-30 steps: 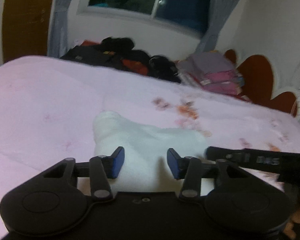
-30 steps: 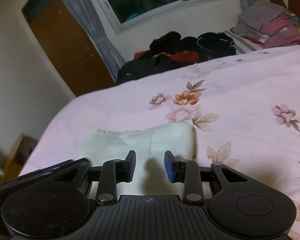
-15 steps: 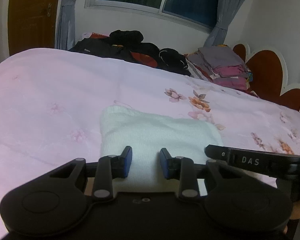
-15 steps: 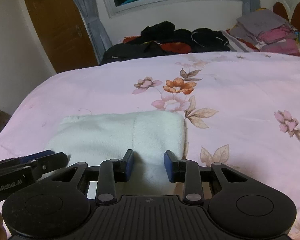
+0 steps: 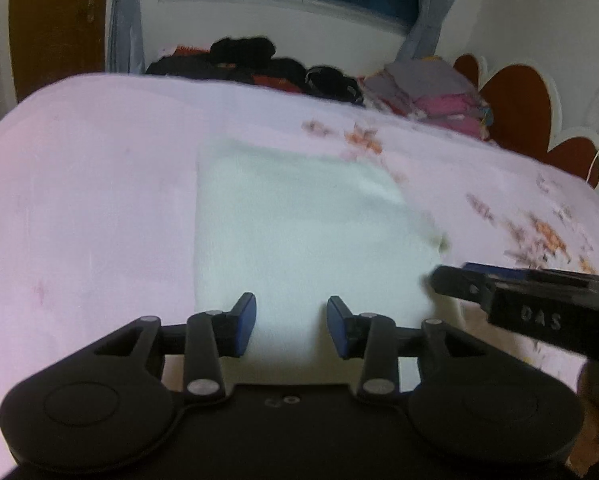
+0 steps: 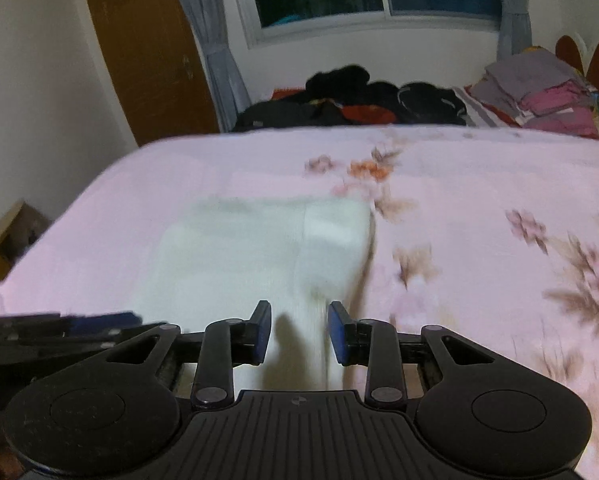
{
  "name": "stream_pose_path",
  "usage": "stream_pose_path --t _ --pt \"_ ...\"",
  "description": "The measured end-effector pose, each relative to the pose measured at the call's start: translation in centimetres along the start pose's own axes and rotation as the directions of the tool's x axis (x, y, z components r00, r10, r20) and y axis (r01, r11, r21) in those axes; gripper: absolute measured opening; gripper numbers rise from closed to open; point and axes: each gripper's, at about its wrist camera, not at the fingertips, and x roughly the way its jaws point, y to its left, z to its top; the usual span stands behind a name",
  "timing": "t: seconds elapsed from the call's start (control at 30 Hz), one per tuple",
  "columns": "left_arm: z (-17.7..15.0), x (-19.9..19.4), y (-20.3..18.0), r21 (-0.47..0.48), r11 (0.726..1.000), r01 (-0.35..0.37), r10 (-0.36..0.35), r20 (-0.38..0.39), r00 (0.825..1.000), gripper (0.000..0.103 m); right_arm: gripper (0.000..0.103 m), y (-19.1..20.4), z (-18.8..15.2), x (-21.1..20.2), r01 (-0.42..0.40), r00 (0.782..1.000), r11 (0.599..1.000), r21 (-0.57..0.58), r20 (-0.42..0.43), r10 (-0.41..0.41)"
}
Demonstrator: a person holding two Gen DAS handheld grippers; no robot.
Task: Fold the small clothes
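Observation:
A small white knitted garment (image 5: 299, 224) lies folded flat on the pink floral bedspread (image 5: 79, 208). My left gripper (image 5: 291, 326) is open, its blue pads apart over the garment's near edge. My right gripper (image 6: 299, 330) is open too, over the near edge of the same garment (image 6: 259, 248), close to its thicker right fold. Neither gripper holds cloth. The right gripper's tip shows at the right in the left wrist view (image 5: 539, 312), and the left gripper's tip shows at the left in the right wrist view (image 6: 59, 332).
Dark clothes (image 6: 359, 100) are heaped at the far edge of the bed. A stack of folded grey and pink clothes (image 6: 539, 96) sits at the far right by the red headboard (image 5: 519, 108). A wooden door (image 6: 147, 48) and a window are behind.
Both grippers have drawn back towards me and dipped lower over the garment's near edge. The left jaws have widened since half a second ago. The garment now lies flatter.

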Motion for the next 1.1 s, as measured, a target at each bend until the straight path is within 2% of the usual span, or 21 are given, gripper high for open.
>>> stream_pose_path --t 0.17,0.33,0.43,0.57,0.63,0.67,0.7,0.77,0.83,0.97,1.1 --pt "-0.8 0.4 -0.4 0.030 0.999 -0.032 0.032 -0.021 0.999 0.038 0.032 -1.1 -2.1 1.4 0.075 0.993 0.997 0.025 -0.097 -0.073" --pt "-2.4 -1.5 -0.3 0.017 1.000 -0.016 0.016 -0.019 1.000 0.038 0.032 -0.7 -3.5 -1.3 0.038 0.996 0.999 0.024 -0.076 -0.036" --pt "-3.9 -1.7 -1.0 0.055 0.998 -0.033 0.033 0.001 0.999 0.038 0.032 -0.7 -5.6 -1.0 0.067 0.991 0.998 0.004 -0.116 -0.066" --pt "-3.9 -2.2 -1.2 0.037 0.998 -0.041 0.041 0.006 0.999 0.038 0.032 -0.3 -5.8 -1.1 0.096 0.990 0.995 -0.023 -0.099 -0.098" --pt "-4.1 -2.8 -1.2 0.033 0.999 -0.042 0.042 0.014 0.999 0.038 0.025 0.2 -6.2 -1.2 0.108 0.990 0.992 -0.065 -0.087 -0.113" --pt "-4.2 -3.1 -1.3 0.030 0.999 -0.045 0.044 0.015 0.999 0.038 0.025 0.0 -6.5 -0.9 0.116 0.989 0.991 -0.071 -0.080 -0.122" --pt "-4.3 -3.5 -1.3 0.023 0.999 -0.045 0.045 0.017 0.999 0.040 0.026 -0.2 -6.5 -0.8 0.115 0.990 0.992 -0.050 -0.078 -0.118" --pt "-4.4 -4.3 -1.5 0.009 0.998 -0.055 0.054 0.028 0.998 0.051 0.026 -0.1 -6.1 -0.9 0.111 0.989 0.993 -0.033 -0.096 -0.114" --pt "-4.6 -5.5 -1.8 -0.007 0.998 -0.063 0.063 0.042 0.997 0.079 0.026 -0.1 -6.0 -1.2 0.109 0.988 0.993 -0.053 -0.104 -0.114" --pt "-5.5 -8.0 -3.1 0.005 0.994 -0.109 0.109 0.062 0.992 0.089 0.026 -0.6 -6.3 -3.4 0.055 0.995 0.998 -0.008 -0.077 -0.056" --pt "-7.0 -11.1 -4.3 -0.029 0.989 -0.143 0.144 0.057 0.988 0.100 0.027 -0.6 -7.5 -8.0 0.002 1.000 1.000 0.021 -0.031 -0.001"
